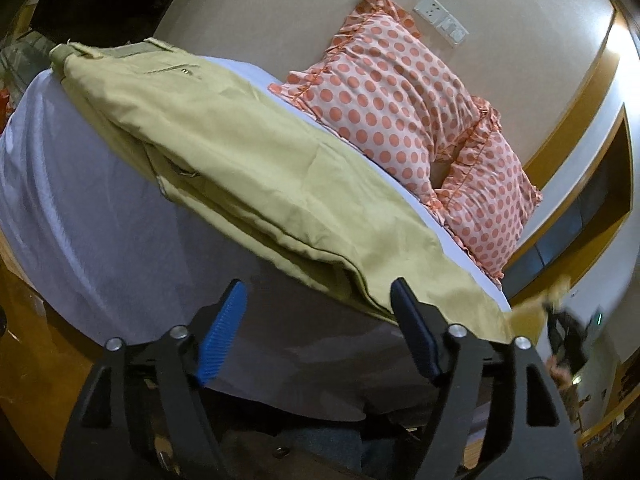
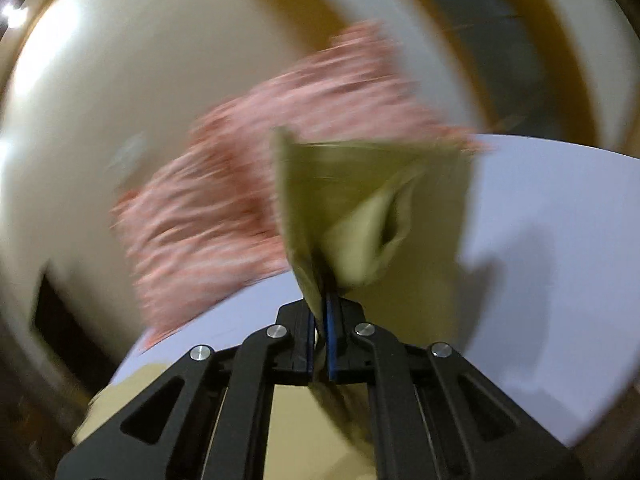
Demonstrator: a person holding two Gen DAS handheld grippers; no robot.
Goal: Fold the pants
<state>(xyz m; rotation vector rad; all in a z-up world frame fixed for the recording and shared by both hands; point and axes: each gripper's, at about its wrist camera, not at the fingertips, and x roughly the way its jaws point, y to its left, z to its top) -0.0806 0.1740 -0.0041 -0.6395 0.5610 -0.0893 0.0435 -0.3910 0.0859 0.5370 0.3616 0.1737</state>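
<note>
Here, khaki pants lie lengthwise across the middle of the frame on a bed with a white sheet; polka-dot pillows sit upper right; the left tool is spread wide, empty; the right tool pinches a lifted pants hem, blurred.

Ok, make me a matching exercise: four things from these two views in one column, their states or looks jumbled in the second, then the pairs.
Things:
1. left hand-held gripper
2. right hand-held gripper
3. khaki pants
4. pillows

States:
A. orange dots on pink, leaning against the wall
B. open, holding nothing
C. lying along the white bedsheet, one end lifted
D. shut on cloth

Pairs: 1-B, 2-D, 3-C, 4-A
</note>
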